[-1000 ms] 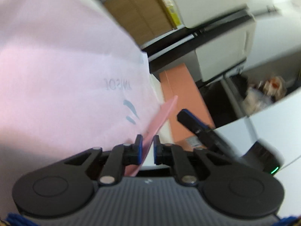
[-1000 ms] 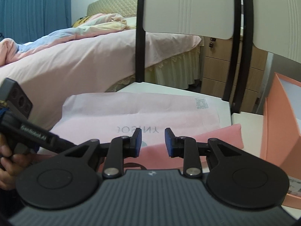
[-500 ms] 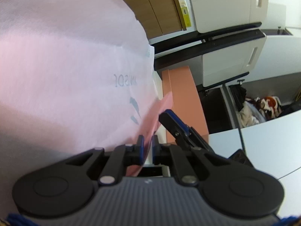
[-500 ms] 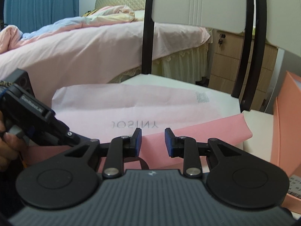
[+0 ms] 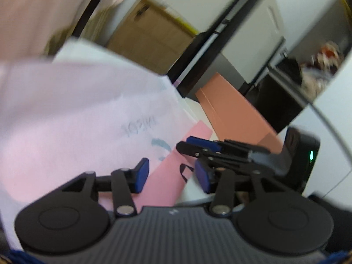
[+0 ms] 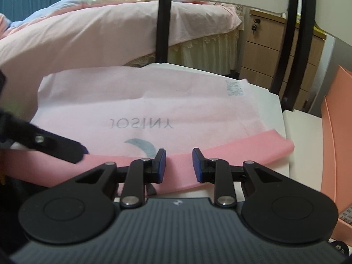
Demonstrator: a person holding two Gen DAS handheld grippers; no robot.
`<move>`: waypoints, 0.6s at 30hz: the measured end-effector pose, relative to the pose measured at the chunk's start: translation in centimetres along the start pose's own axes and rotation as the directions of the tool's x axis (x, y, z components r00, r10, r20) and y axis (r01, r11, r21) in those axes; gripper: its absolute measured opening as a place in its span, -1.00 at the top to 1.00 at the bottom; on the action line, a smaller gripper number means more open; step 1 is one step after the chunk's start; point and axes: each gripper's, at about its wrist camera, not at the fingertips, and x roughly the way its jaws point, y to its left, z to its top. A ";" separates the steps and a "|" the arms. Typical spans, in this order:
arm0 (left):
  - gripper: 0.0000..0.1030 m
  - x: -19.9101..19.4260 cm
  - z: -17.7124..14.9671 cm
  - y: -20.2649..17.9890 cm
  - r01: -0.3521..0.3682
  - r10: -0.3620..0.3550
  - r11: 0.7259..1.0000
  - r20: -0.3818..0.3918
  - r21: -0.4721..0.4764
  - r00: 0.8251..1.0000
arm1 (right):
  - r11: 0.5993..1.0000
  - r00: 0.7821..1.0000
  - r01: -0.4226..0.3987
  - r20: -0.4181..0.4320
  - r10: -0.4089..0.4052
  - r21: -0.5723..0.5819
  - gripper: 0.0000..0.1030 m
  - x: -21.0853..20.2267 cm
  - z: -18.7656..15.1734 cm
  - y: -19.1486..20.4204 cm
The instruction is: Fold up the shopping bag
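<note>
Pink shopping bag (image 6: 140,110) flat on white worktop (image 6: 275,110); orange box (image 6: 336,132) beside. Left tongs (image 5: 171,173) just opening, bag edge loose between; right tongs (image 6: 178,165) narrow, empty.

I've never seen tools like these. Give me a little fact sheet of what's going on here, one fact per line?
bag: pink shopping bag lying flat on a white table, printed side up
fold: darker pink strip along the near edge
left gripper: open, jaws have just been opening, strip between them but not pinched
right gripper: open, above the strip
beside: orange box on the right
behind: bed, black chair
</note>
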 end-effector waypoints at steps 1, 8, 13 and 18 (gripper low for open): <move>0.01 -0.3 -0.2 -0.7 -0.010 0.010 0.998 0.009 0.057 1.000 | 1.000 1.000 0.004 -0.005 -0.004 0.008 0.43 0.0 0.1 -0.1; 0.01 -1.1 -3.2 -6.7 -0.133 0.109 0.864 0.076 0.486 0.991 | 1.000 0.999 0.022 -0.026 -0.022 0.007 0.43 -0.4 0.2 -0.1; 0.01 -0.5 -6.3 -9.5 -0.136 0.135 0.719 0.055 0.682 0.989 | 0.999 0.999 0.021 -0.037 -0.020 0.025 0.43 -1.1 -0.2 -0.8; 0.01 0.8 -9.2 -10.6 -0.188 0.218 0.565 0.075 0.803 0.973 | 0.999 0.998 0.028 -0.051 -0.027 0.018 0.43 -1.9 -0.6 -1.2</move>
